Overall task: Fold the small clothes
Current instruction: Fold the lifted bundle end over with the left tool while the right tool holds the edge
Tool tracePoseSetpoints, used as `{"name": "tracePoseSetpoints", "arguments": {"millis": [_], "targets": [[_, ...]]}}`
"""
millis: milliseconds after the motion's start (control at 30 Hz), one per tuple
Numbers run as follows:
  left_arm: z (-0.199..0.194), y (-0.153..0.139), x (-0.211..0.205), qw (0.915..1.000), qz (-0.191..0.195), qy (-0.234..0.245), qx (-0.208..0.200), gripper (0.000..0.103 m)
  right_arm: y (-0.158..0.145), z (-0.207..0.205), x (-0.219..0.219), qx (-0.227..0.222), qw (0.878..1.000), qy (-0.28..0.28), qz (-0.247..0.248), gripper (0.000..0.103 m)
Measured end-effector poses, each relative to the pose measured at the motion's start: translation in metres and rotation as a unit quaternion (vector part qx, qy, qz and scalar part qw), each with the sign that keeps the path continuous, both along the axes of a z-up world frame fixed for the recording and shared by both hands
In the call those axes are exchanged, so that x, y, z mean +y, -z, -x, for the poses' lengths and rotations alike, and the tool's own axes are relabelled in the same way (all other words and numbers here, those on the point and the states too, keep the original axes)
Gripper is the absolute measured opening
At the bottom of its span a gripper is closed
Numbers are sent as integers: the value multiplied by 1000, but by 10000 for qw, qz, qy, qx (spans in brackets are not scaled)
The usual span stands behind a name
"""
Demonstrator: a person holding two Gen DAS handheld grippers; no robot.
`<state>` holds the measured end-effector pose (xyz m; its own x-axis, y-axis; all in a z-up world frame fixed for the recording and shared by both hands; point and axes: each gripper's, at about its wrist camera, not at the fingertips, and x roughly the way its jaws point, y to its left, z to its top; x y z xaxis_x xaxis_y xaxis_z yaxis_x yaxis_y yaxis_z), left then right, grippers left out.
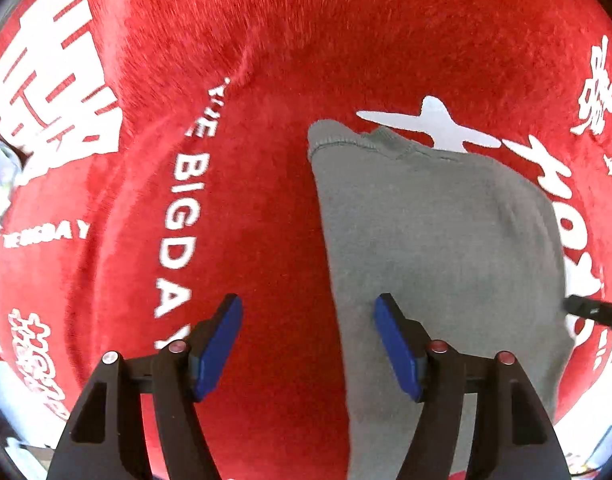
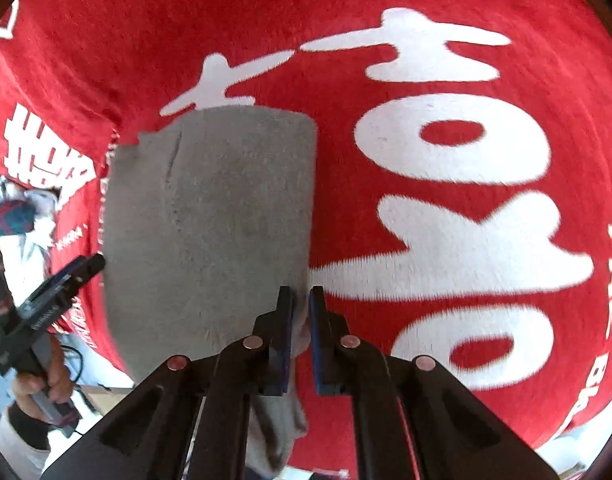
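1. At far left of the right wrist view, a bare hand grips the handle of the left gripper; the tool rises obliquely from lower left, its tip beside the left edge of the grey garment. Whether the tip touches the cloth cannot be told from this view.
2. Left wrist view: the left gripper looks down on the red cloth, jaws wide apart and holding nothing. One blue pad lies over bare red fabric; the other lies over the grey garment, so the jaws straddle the garment's left edge.
3. Grey garment, left wrist view: its long axis runs from the bottom of the frame away from the camera. A stitched hem forms the far end, overlapping a white printed character.
4. White lettering "BIGDAY" runs lengthwise on the red cloth, left of the garment and roughly parallel to its long axis.
5. Right wrist view: the right gripper points forward along the garment's right edge, jaws nearly together and clamped on that edge near the close corner. Grey cloth bunches between and below the pads.
6. At right, large white characters cover the red cloth beside the garment. The right gripper's tip enters the left wrist view at the garment's right edge.
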<state>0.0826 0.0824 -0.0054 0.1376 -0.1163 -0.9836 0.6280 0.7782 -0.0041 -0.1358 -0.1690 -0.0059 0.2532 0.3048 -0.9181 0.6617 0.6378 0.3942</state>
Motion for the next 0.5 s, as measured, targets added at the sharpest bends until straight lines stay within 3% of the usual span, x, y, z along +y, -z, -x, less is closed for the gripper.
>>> {"name": "tracePoseSetpoints", "arguments": {"millis": [200, 400, 500], "targets": [[18, -4, 11, 9998, -130, -49, 156, 70, -32, 21, 42, -375, 9989, -231, -175, 9], [43, 0, 26, 9993, -157, -205, 263, 70, 15, 25, 74, 316, 9981, -383, -352, 9], [46, 0, 31, 9990, -131, -248, 343, 71, 26, 30, 71, 341, 9986, -253, -315, 9]]}}
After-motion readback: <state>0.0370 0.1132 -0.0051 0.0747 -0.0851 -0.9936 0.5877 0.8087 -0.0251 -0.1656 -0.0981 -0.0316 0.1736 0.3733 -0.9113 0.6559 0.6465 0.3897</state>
